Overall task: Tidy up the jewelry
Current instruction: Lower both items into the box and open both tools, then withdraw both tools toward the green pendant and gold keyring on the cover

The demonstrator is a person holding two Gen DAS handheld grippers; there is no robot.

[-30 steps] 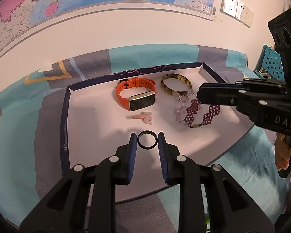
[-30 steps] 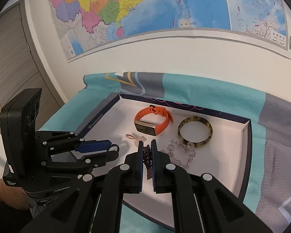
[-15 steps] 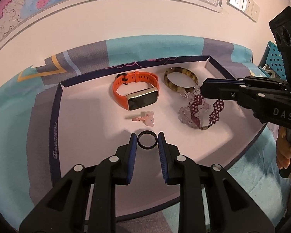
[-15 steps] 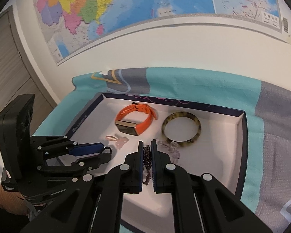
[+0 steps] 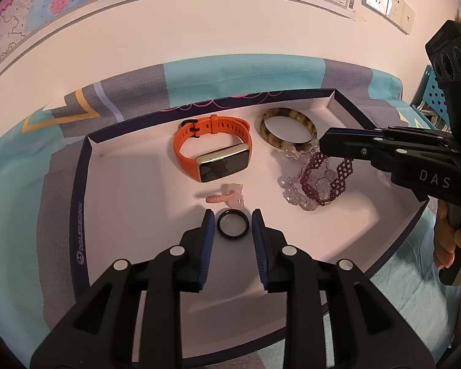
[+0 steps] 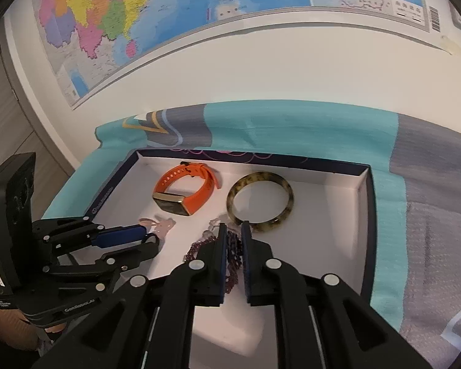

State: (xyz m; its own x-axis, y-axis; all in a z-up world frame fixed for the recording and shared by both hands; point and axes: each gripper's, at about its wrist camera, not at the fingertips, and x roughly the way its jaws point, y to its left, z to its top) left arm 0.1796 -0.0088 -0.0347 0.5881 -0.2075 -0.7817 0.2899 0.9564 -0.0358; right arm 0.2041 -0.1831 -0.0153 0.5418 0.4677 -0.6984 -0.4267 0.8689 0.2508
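A white tray (image 5: 132, 190) with a navy rim holds the jewelry. My left gripper (image 5: 233, 222) is shut on a black ring (image 5: 233, 224), low over the tray's front. My right gripper (image 6: 232, 240) is shut on a dark purple beaded bracelet (image 5: 325, 178), which hangs over a clear crystal bead bracelet (image 5: 292, 184); in the right wrist view the purple bracelet (image 6: 233, 261) shows between the pads. An orange smartwatch (image 5: 212, 153), a tortoiseshell bangle (image 5: 287, 127) and a pink charm ring (image 5: 226, 195) lie in the tray.
The tray sits on a teal and grey cloth (image 5: 230, 73) against a white wall with a map (image 6: 169, 15). A blue perforated basket (image 5: 430, 92) stands at the far right. The tray's raised rim (image 6: 372, 215) bounds the right side.
The purple bracelet has come down closer to the tray, over the crystal beads. My right gripper's jaws stand slightly wider. My left gripper still holds the ring in the same place.
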